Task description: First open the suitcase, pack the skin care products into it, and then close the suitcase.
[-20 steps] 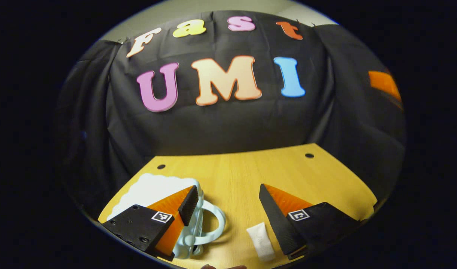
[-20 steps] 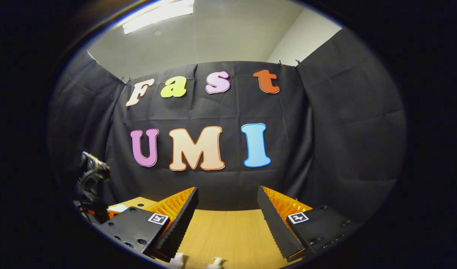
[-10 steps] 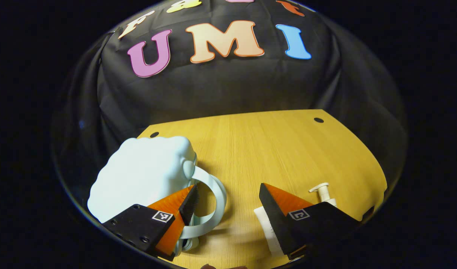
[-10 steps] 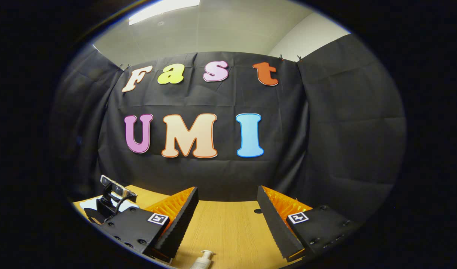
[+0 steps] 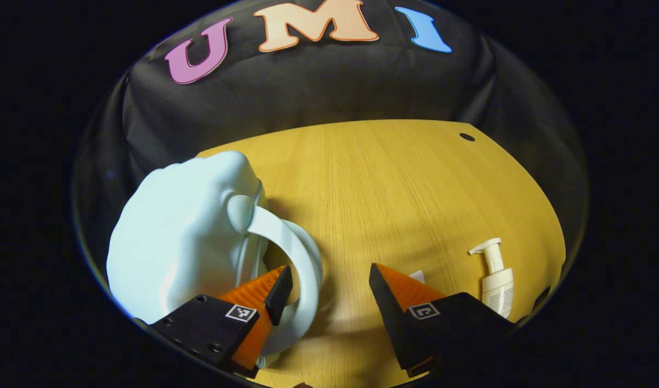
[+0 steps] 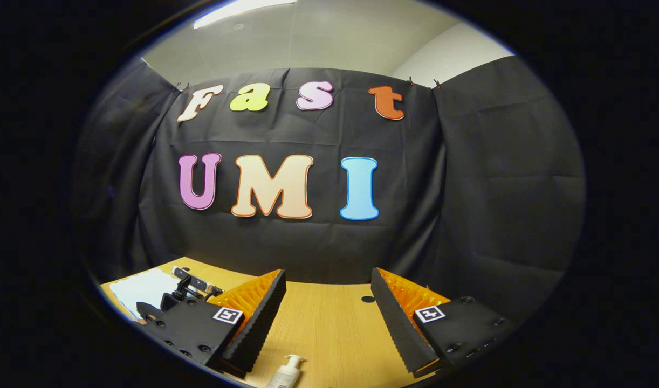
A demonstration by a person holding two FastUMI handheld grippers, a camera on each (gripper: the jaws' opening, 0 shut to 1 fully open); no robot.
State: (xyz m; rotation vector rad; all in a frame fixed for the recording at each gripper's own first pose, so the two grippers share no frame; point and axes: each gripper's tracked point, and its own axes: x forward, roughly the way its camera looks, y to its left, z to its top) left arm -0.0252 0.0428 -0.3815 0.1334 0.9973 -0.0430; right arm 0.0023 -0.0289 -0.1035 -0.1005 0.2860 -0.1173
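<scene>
A pale blue cloud-shaped suitcase (image 5: 184, 237) lies closed on the wooden table (image 5: 394, 188), its round handle (image 5: 294, 258) pointing right. My left gripper (image 5: 327, 280) hovers open over the handle's right side, with its left finger right at the handle loop. A white pump bottle (image 5: 496, 280) stands at the right of the left gripper view, and the corner of a white tube (image 5: 417, 276) peeks out behind the right finger. My right gripper (image 6: 327, 302) hangs open above the table, holding nothing. The pump bottle (image 6: 287, 371) shows below it. The suitcase (image 6: 141, 288) is far left there.
The other gripper's body (image 6: 192, 288) shows in the right gripper view at far left, over the suitcase. Black cloth walls close off the back and sides. The table has small round holes (image 5: 467, 137) near its far edge. Bare wood lies between suitcase and bottle.
My left gripper has tilted down and moved toward the suitcase, so the suitcase and handle look larger. The pump bottle came into the left gripper view. The right gripper has barely shifted.
</scene>
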